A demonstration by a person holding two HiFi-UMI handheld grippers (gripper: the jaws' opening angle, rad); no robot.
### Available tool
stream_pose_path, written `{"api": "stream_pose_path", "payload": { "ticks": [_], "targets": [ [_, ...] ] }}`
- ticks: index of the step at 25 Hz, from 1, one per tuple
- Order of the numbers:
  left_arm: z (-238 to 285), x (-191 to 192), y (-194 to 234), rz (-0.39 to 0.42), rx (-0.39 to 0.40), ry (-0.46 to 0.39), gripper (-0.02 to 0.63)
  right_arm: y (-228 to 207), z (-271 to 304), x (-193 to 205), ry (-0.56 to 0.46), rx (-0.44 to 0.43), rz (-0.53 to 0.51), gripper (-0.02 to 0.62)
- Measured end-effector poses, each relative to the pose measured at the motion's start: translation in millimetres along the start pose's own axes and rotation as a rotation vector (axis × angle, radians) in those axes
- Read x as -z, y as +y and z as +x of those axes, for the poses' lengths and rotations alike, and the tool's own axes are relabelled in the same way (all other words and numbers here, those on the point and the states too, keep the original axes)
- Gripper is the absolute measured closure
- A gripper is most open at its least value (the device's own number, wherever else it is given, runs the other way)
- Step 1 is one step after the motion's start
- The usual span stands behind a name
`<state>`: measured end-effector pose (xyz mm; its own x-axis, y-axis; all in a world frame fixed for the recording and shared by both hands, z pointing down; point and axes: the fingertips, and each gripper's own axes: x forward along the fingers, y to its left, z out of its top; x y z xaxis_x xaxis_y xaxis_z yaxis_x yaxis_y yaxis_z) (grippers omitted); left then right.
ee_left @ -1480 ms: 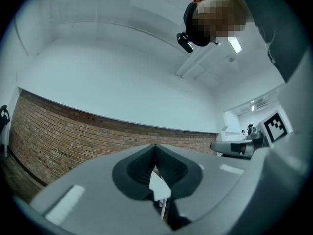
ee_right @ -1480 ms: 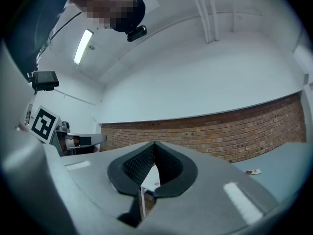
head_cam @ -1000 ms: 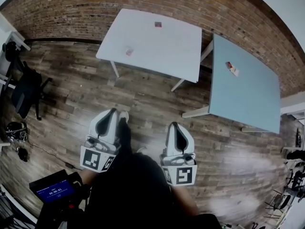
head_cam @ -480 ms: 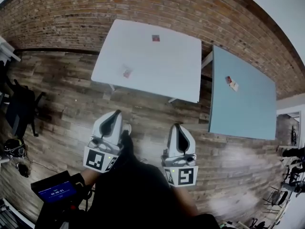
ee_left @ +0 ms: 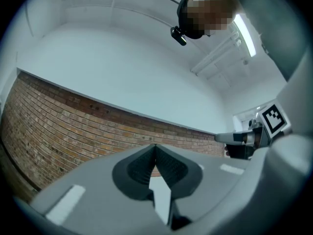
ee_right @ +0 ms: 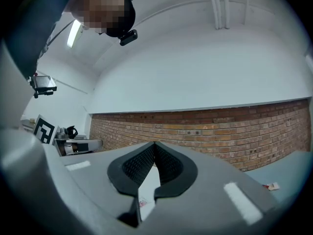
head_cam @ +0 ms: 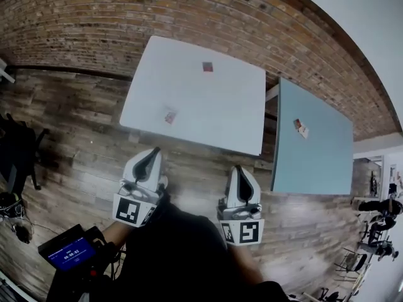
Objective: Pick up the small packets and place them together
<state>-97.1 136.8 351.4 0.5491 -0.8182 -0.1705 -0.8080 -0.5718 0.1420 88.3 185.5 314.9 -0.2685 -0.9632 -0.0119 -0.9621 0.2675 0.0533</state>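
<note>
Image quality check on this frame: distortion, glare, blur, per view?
Head view: heavy fisheye, the brick wall bows into an arc; even light, no glare on the white table. Left gripper view: black vignette at the corners, the ceiling light glares, the left gripper near the lens is soft. Right gripper view: same vignette, bricks sharp.

Bright, even indoor light; a long white ceiling tube lamp [ee_left: 243, 28] glares; fisheye bows the red brick wall [head_cam: 126, 11].
</note>
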Motion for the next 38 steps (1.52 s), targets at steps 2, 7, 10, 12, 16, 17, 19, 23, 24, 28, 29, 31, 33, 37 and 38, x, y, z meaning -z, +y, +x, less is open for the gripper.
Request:
{"api": "stream_pose_path", "payload": {
  "ticks": [2, 7, 10, 12, 16, 17, 19, 23, 24, 28, 29, 31, 33, 37, 38],
  "targets": [
    [1.9, 1.9, 13.0, 0.004, -0.011, 0.007, 0.606, 3.3, 10.2, 2.4, 0.002, -0.001, 0.002, 0.592],
    [5.0, 10.1, 35.8, 0.01, -0.032, 0.029, 0.606, 14.0, 23.9, 6.1, 0.005, -0.012, -0.002, 0.592],
    [16.2, 15.9, 34.0, 0.015, -0.024, 0.051, 0.606, 9.1, 29.3, 5.1, 0.007, -0.021, -0.002, 0.593],
    [26.1, 21.6, 30.0, 0.0, -0.018, 0.059, 0.606, 1.8, 33.1, 4.1, 0.006, -0.028, 0.005, 0.593],
    [41.8, 58.2, 28.6, 0.002, -0.046, 0.136, 0.606, -19.7, 42.0, 16.4, 0.001, -0.055, 0.005, 0.593],
    [46.2, 67.2, 28.0, 0.009, -0.053, 0.158, 0.606, -27.0, 45.7, 21.2, 0.0, -0.066, 0.008, 0.592],
    [57.1, 75.1, 27.9, 0.023, -0.067, 0.178, 0.606, -39.8, 56.6, 24.8, -0.01, -0.087, 0.026, 0.593],
    [69.4, 79.7, 35.7, 0.035, -0.095, 0.204, 0.606, -49.6, 76.8, 19.6, -0.004, -0.128, 0.048, 0.592],
    [71.1, 82.3, 37.9, 0.037, -0.103, 0.215, 0.606, -51.9, 80.8, 17.5, -0.004, -0.137, 0.048, 0.592],
    [73.0, 101.1, 50.8, 0.023, -0.146, 0.257, 0.606, -61.1, 97.7, 15.4, -0.013, -0.17, 0.048, 0.593],
    [75.6, 108.3, 57.9, 0.023, -0.161, 0.266, 0.606, -64.0, 105.8, 18.8, -0.01, -0.178, 0.048, 0.594],
    [87.8, 122.6, 71.5, 0.022, -0.19, 0.28, 0.606, -73.4, 123.8, 27.2, 0.004, -0.186, 0.048, 0.593],
    [97.7, 138.3, 76.9, 0.009, -0.19, 0.301, 0.606, -80.0, 132.0, 32.4, 0.018, -0.186, 0.055, 0.593],
    [100.4, 172.1, 71.9, -0.021, -0.134, 0.377, 0.606, -74.2, 121.9, 32.2, 0.039, -0.169, 0.086, 0.594],
    [100.0, 180.6, 71.6, -0.014, -0.121, 0.4, 0.606, -70.0, 119.0, 29.8, 0.038, -0.165, 0.093, 0.594]
  ]
}}
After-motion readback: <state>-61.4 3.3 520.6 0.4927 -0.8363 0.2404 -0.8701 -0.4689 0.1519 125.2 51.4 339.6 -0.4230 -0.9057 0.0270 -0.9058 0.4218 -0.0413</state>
